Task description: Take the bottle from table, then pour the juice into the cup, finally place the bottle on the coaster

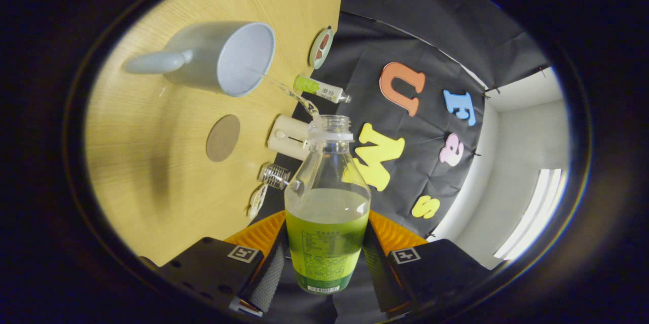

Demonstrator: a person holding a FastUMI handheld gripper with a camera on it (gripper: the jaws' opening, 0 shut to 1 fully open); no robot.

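With the gripper (324, 263) clamped on the tilted juice bottle (327, 212) and a thin stream arcing into the grey mug (223, 58), any wobble could drop juice on the wooden table (152, 177), probably short of the round coaster (223, 137).

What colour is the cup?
Pale blue-grey cup, seen best in the gripper view.
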